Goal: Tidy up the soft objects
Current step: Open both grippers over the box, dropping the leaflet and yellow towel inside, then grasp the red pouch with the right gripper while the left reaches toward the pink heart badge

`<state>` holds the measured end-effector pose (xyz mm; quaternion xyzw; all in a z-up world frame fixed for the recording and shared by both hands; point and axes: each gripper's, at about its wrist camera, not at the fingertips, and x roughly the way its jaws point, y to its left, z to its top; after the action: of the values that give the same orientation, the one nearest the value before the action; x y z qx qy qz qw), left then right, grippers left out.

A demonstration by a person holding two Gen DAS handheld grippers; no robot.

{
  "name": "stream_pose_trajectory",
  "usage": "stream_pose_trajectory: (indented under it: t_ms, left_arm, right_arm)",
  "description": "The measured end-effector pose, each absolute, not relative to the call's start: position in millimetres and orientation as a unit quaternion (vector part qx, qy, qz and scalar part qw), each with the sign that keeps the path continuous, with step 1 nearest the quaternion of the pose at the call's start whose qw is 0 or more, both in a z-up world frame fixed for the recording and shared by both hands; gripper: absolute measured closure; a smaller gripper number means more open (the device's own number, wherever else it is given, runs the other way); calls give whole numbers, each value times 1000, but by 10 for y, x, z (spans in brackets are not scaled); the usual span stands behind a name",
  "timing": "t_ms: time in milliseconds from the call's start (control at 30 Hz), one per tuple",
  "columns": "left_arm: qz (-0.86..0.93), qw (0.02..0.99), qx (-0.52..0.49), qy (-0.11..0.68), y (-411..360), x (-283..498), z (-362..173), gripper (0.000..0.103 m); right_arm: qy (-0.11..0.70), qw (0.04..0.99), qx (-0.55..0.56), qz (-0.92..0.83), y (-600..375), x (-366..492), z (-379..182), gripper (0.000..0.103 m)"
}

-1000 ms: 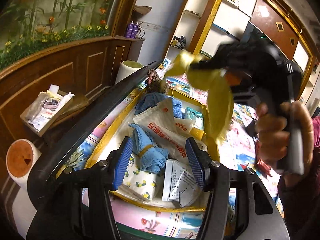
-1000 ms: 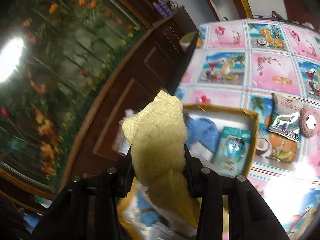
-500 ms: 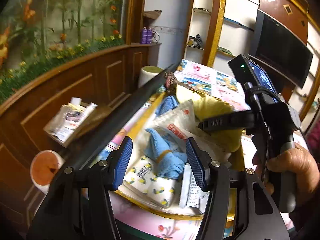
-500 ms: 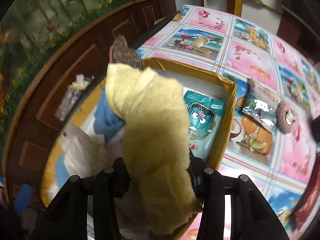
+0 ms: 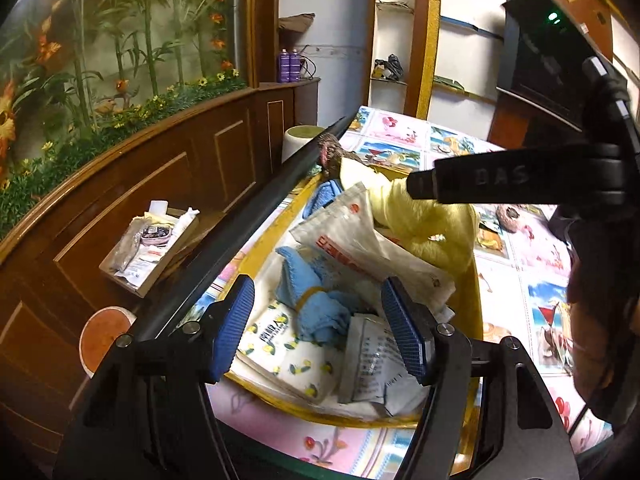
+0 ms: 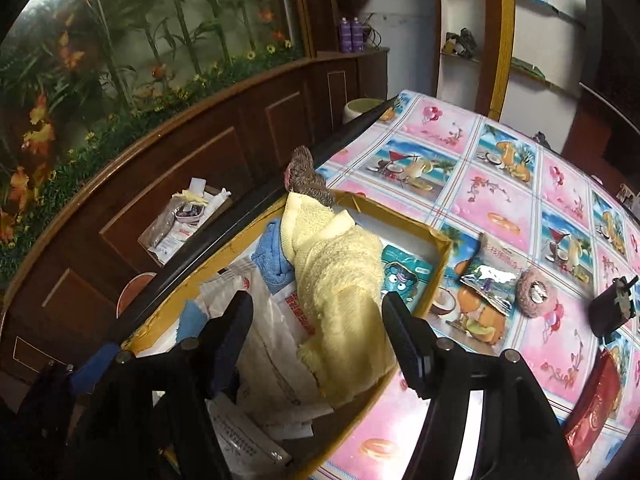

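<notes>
A yellow towel (image 6: 340, 296) lies in the yellow cardboard box (image 6: 438, 264), one end draped over the box's near rim. My right gripper (image 6: 317, 300) hovers just over it, its jaws opening and its pads off the towel. In the left wrist view one black finger (image 5: 480, 179) of that gripper sits above the yellow towel (image 5: 424, 224). My left gripper (image 5: 317, 286) hangs over the box's near end with its jaws opening and nothing gripped. Below it lies a blue cloth (image 5: 316, 300) bound with a rubber band, among white packets (image 5: 352, 240).
A teal packet (image 6: 404, 276) and a brown knitted piece (image 6: 306, 178) are in the box. A snack bag (image 6: 488, 276), a fuzzy round thing (image 6: 536, 292) and a red pack (image 6: 592, 412) lie on the patterned tablecloth. A black bar (image 6: 240, 216) runs along the table's left edge.
The right gripper carried the yellow towel down into the box and let go of it; the towel now rests there. The left gripper's blue pads have spread wider.
</notes>
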<state>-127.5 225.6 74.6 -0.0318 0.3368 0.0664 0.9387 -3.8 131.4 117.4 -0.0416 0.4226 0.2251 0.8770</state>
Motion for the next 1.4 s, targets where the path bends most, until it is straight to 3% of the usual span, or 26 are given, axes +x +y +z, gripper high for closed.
stream_pose_trajectory:
  t_ms: [500,1033,1400]
  left_arm:
    - [54,939,18,339,1779,-1372,873,36]
    - [5,927,83,367,995,-1248,788,36]
    - [-103,912,12,397,785,-1192,715,36]
  right_arm:
    - [407,896,-9,179,361,-311,1197,36]
    - [412,904,101,49,-1478,-461,1009,36]
    - [440,884,161,-16,-2317,-469,752,36]
